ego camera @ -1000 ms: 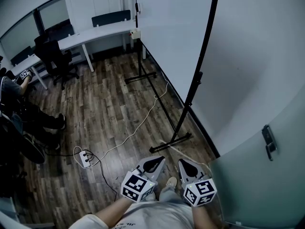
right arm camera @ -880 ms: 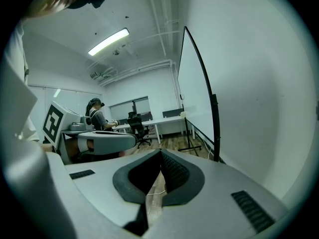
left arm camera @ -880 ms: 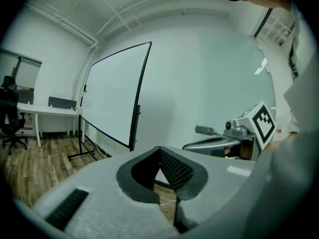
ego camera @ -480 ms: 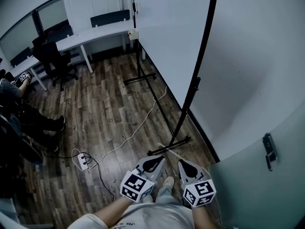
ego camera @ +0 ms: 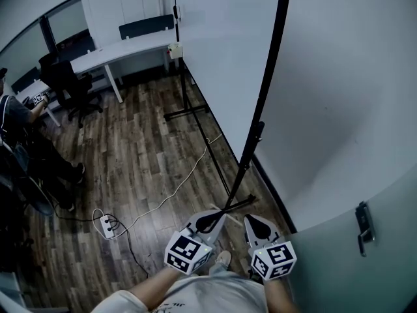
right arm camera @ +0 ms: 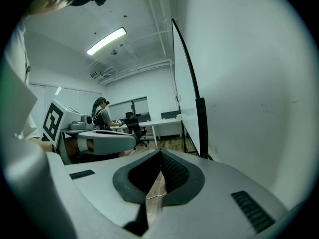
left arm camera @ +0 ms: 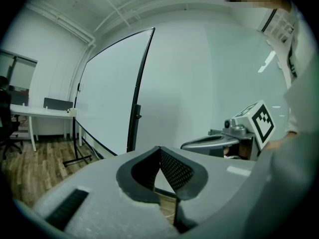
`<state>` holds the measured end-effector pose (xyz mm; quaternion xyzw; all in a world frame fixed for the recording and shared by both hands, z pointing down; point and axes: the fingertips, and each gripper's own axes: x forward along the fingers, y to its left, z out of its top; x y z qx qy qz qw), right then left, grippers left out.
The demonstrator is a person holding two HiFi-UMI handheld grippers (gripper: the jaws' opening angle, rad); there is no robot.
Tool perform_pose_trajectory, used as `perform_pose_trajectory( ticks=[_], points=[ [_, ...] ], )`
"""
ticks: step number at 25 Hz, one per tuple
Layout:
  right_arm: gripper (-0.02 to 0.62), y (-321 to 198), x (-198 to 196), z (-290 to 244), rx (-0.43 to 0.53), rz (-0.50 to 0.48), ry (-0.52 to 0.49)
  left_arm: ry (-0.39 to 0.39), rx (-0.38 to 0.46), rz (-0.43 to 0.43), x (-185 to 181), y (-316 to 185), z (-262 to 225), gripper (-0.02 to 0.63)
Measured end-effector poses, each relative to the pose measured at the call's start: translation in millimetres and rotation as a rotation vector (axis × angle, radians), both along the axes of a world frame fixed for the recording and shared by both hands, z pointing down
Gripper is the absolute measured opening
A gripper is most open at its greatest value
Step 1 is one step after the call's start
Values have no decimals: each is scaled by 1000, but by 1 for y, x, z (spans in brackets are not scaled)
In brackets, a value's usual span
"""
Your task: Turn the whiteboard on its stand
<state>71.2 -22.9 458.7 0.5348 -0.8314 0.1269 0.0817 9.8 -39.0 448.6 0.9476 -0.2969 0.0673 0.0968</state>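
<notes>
Jaws: my left gripper point(ego camera: 210, 222) and right gripper point(ego camera: 260, 227) both pressed together, empty | Object: large white black-framed whiteboard point(ego camera: 218, 57) on black metal stand point(ego camera: 259, 134), right edge of wood-plank floor point(ego camera: 143, 155), just ahead | Progress: board untouched; gripping and turning remain.

Count as observed:
- One whiteboard point(ego camera: 221, 44), top centre.
- Two tools, bottom centre: left tool point(ego camera: 212, 219) and right tool point(ego camera: 257, 225).
- One white tabletop point(ego camera: 124, 47), upper left.
- Two dark seats, upper left: office chair point(ego camera: 65, 80) and second chair point(ego camera: 146, 26).
- One power strip point(ego camera: 104, 224), lower left floor.
- One seated person point(ego camera: 16, 119), left edge.
</notes>
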Motion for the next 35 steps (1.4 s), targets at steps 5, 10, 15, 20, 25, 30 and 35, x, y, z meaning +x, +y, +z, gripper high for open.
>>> perform_pose_trajectory(
  ticks=[5,10,15,20,25,30,35],
  points=[
    [6,-28,16,1,1,-27,-10,-7,5,-27,16,-26,-1,11],
    [6,-47,29,0,5,-57,-16,-7,10,-75,26,-45,-3,11],
    [6,-58,40,-1,13,-80,-19,-13,14,-98,38,-53,0,11],
    [6,-62,44,3,9,-84,-26,-16,6,-106,42,-56,2,11],
    [6,-60,47,3,5,-77,-36,-25,3,-106,42,-55,1,11],
    [6,-64,43,4,8,-73,-37,-25,-3,-102,39,-59,3,11],
    [6,-67,37,-1,5,-48,-26,-33,-3,-81,30,-65,-2,11]
  ],
)
